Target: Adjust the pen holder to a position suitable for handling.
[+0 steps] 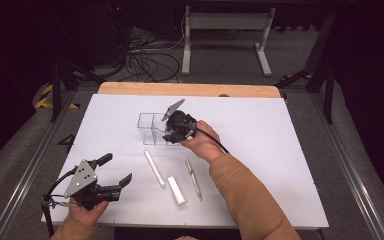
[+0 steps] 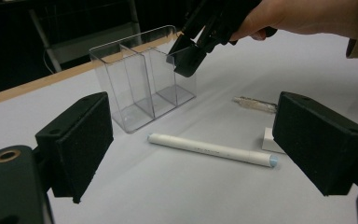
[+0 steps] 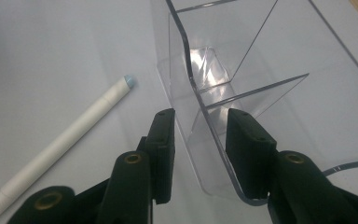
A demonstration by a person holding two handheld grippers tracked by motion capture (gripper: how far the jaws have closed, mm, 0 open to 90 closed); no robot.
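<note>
The left gripper [image 1: 114, 171], nearest the camera at the table's near left corner, hung with its jaws spread wide and nothing between them, held in the person's left hand [image 1: 82, 214]. Past it, near the middle of the white table [image 1: 260, 150], lay three loose things side by side: a long white pen [image 1: 154, 168], a short white tube [image 1: 176, 190] just right of it, and a slim clear pen [image 1: 193, 177] farther right. All three lay apart from one another and nearer than the clear plastic organizer [image 1: 150, 129], which stood upright toward the far middle of the table, its inner walls dividing it into compartments.

The right gripper [image 1: 172, 134], carried by the right hand [image 1: 203, 144] on a tan sleeve [image 1: 247, 200], was at the organizer's right end. In the right gripper view its two black pads straddled the near clear wall [image 3: 193, 93], one pad outside the box and one inside; the jaws stood partly closed, and a gap showed on the outer pad's side, so the wall was between them but not yet pinched. In that view, the long white pen [image 3: 56, 154] lay on the table just left of the box.

From the left gripper view the long white pen [image 2: 212, 149] lay across the open table between that gripper and the organizer [image 2: 140, 79], with the tube [image 2: 271, 140] partly hidden behind the right-hand pad. A wooden edge [image 1: 190, 89] ran along the table's far side.
</note>
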